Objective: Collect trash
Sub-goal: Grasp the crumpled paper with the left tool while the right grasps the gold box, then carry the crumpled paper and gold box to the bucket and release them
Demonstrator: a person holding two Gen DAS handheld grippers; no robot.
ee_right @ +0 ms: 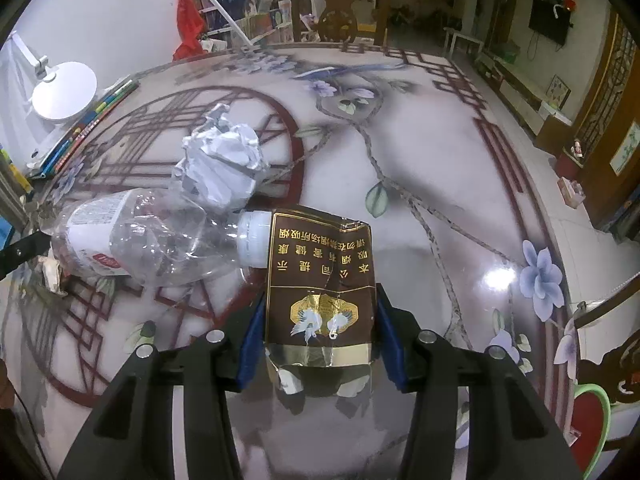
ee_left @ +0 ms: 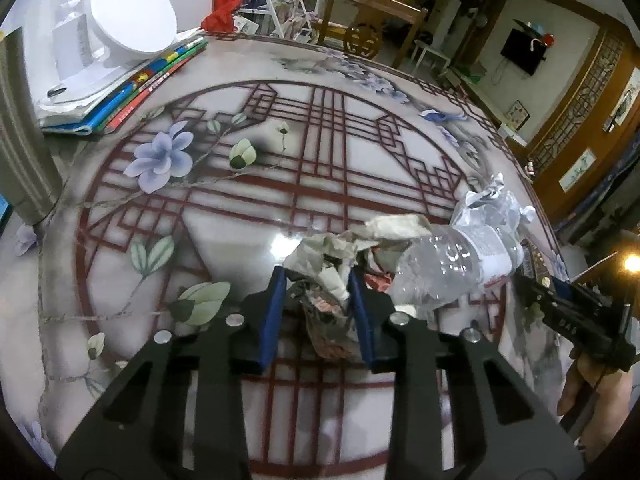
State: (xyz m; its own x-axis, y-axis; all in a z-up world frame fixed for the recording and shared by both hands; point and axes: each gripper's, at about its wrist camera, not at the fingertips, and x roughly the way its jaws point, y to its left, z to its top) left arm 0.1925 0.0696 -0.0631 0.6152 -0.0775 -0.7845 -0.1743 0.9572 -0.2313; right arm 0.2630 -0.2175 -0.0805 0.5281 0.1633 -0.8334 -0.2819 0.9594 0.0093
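Table [ee_left: 328,184]: one round top with red lattice and flower print — all the trash lies on it.
Grippers: two — left gripper [ee_left: 318,300] clamped on one crumpled wrapper wad [ee_left: 324,276]; right gripper [ee_right: 320,332] clamped on one flattened brown cigarette pack [ee_right: 320,276].
Plastic bottle [ee_right: 144,240]: one, clear and crushed, lying on its side, its cap touching the pack.
Crumpled white paper ball [ee_right: 224,160]: one, just beside the bottle.
Books [ee_left: 132,92]: one stack under a white lamp [ee_left: 128,20].
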